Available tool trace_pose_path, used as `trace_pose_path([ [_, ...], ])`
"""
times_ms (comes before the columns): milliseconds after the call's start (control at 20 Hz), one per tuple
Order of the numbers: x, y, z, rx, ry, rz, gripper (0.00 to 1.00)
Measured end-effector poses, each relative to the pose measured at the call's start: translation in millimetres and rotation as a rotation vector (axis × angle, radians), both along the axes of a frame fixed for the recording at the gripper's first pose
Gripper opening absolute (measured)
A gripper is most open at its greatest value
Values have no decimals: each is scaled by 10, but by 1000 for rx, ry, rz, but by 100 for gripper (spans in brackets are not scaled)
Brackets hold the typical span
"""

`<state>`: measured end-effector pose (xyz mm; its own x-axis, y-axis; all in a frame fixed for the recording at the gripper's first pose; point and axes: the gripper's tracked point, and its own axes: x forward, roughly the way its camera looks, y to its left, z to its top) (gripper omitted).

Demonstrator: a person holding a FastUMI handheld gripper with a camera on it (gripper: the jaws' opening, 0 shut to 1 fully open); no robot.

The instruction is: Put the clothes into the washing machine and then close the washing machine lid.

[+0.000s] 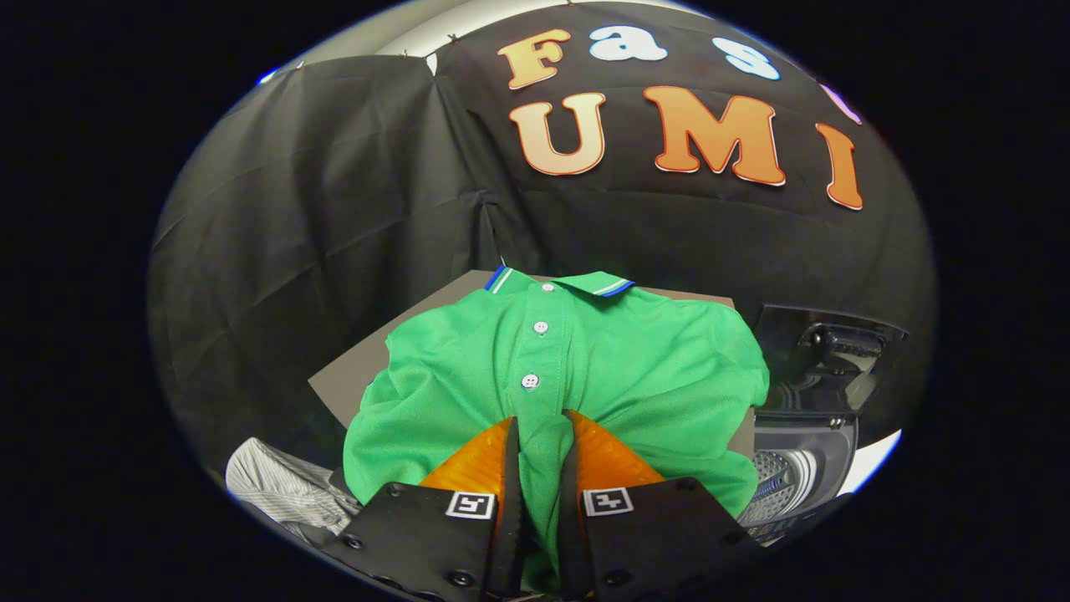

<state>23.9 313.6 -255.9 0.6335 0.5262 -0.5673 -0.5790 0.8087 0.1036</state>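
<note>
The gripper (539, 435) clamps a fold of the green polo shirt (585, 368) between both fingers. The open washing machine (807, 451) sits just right of it

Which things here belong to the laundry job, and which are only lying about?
For the job:
- green polo shirt, pinched between the gripper fingers
- washing machine, lid open, beside the shirt
- grey striped garment, likely also laundry

Lying about:
- grey board under the shirt
</note>
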Motion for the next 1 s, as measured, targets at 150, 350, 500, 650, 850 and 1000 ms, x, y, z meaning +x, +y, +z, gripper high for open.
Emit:
trace_pose_path([
  [150,-203,-173,2,-12,7,15,19],
  [350,-194,-387,337,-14,-68,4,14],
  [500,-109,-501,835,27,-156,7,14],
  [650,-72,-702,1193,73,-198,-7,14],
  [850,14,-1105,1476,86,-252,-41,14],
  [1000,127,-1485,1577,82,-268,-81,14],
])
